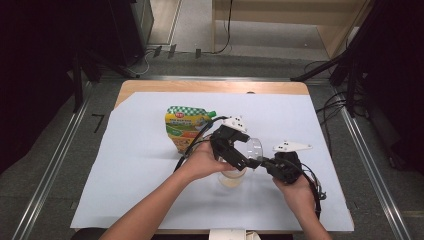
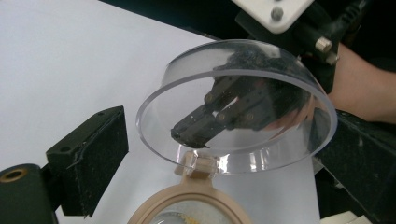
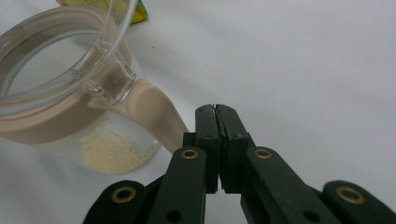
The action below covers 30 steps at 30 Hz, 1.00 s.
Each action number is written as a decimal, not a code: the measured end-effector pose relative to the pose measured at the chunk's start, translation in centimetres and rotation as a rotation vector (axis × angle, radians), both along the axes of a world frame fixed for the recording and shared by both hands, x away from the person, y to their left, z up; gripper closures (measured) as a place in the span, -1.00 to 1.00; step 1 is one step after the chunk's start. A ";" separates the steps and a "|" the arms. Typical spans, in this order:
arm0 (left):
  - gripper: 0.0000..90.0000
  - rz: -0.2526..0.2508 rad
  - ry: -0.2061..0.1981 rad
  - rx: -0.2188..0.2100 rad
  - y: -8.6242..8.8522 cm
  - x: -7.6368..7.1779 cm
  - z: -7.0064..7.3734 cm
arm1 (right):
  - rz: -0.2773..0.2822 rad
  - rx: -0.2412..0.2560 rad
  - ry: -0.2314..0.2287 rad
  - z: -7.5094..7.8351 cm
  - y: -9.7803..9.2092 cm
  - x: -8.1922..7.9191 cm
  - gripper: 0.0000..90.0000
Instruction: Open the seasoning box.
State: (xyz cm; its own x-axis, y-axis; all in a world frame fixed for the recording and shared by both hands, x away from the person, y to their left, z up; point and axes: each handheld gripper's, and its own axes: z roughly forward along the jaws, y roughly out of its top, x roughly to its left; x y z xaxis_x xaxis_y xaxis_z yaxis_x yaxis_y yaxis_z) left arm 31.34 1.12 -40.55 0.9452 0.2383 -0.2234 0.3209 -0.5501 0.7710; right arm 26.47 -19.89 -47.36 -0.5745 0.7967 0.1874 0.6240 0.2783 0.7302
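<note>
I count one clear jar [image 1: 232, 176], lid [image 2: 238, 105] hinged up, pale powder inside; one pouch [image 1: 186, 127]. My right gripper [image 3: 216, 108] is closed, empty; left gripper [image 1: 239, 155] gapes.

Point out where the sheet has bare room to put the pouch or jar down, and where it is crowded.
Bare: the white sheet left of the refill pouch out to its left edge, the strip behind the pouch, and the right side beyond the right gripper. Crowded: the middle front, where the jar with its open clear lid, the left gripper and both hands bunch together.
</note>
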 end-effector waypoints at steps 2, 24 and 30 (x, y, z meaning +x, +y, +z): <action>-0.88 -0.005 0.001 0.013 0.3 -0.1 0.1 | -0.002 -0.003 -0.003 0.2 -0.3 -0.1 0.99; -0.15 0.034 0.058 -0.011 6.6 -0.6 1.8 | 0.143 0.088 0.003 2.7 0.1 -6.4 0.82; 0.13 0.044 0.065 -0.004 7.8 -0.8 1.8 | 0.195 0.096 -0.005 3.1 1.1 -7.4 0.82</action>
State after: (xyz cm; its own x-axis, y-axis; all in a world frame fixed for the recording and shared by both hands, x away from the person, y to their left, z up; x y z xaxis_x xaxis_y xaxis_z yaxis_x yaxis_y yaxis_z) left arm 30.58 8.92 -38.74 0.9174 0.2779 -0.2850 0.3940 -0.5312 0.7501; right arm 19.12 -18.79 -44.28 -0.7174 0.6487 0.2540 0.5615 0.3225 0.7620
